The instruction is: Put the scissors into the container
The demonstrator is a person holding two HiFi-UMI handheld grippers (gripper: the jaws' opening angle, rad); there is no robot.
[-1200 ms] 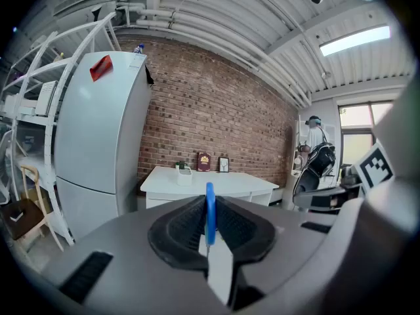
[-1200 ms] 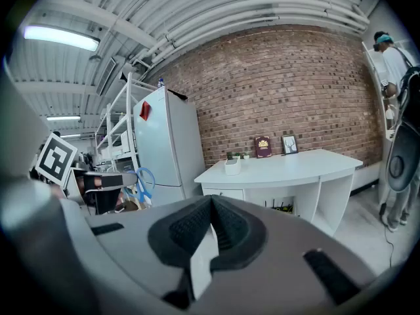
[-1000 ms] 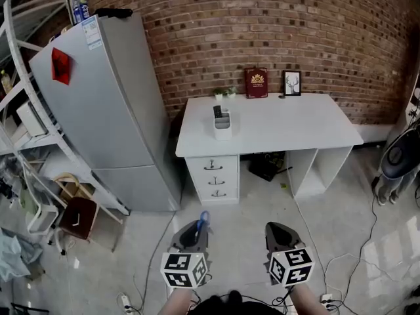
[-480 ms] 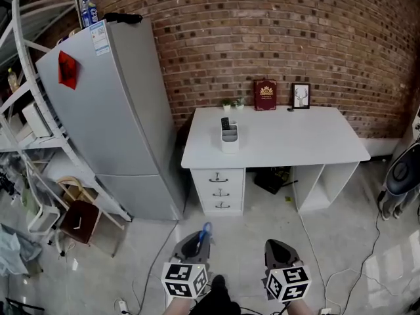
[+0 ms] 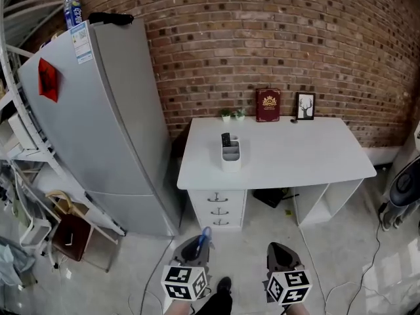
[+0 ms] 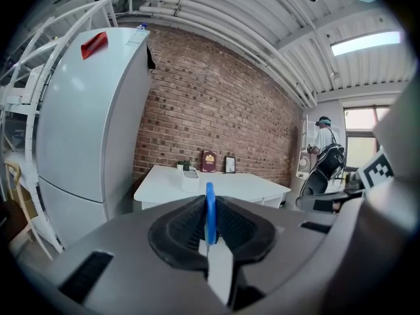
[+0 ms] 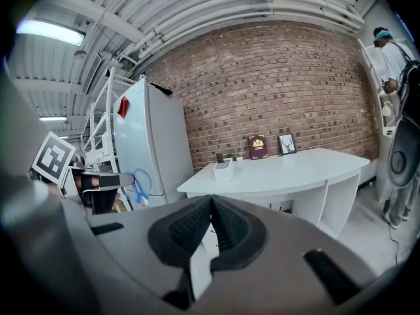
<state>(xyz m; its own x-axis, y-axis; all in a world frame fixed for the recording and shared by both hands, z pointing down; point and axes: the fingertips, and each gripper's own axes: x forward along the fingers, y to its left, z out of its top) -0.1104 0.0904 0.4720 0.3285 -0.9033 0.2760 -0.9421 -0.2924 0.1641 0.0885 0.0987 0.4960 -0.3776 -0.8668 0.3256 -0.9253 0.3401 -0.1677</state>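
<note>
1. We hold the left gripper (image 5: 197, 245) low at the bottom edge of the head view. Its jaws are pressed together on the scissors (image 5: 205, 233).
2. In the left gripper view the blue handle of the scissors sits edge-on between the dark pads (image 6: 187, 225) and stands up past their tips.
3. The right gripper (image 5: 281, 254) is just beside the left one at the same height. Its jaws meet in a thin line with nothing between them.
4. In the right gripper view we see a blue loop of the scissors off to the left, sticking out of the left gripper.
5. The white container (image 5: 230, 157) stands on the white counter (image 5: 308, 159), toward the counter's left part and well apart from both grippers.
6. Something dark stands up in the container's rear compartment; we cannot tell what it is.
7. Along the back of the counter, against the brick wall (image 5: 262, 38), are small plants (image 5: 231, 115), a red book (image 5: 270, 105) and a framed picture (image 5: 304, 105).
8. A grey refrigerator (image 5: 98, 123) stands to the left of the counter, and drawers (image 5: 220, 209) sit under the counter's left side.
</note>
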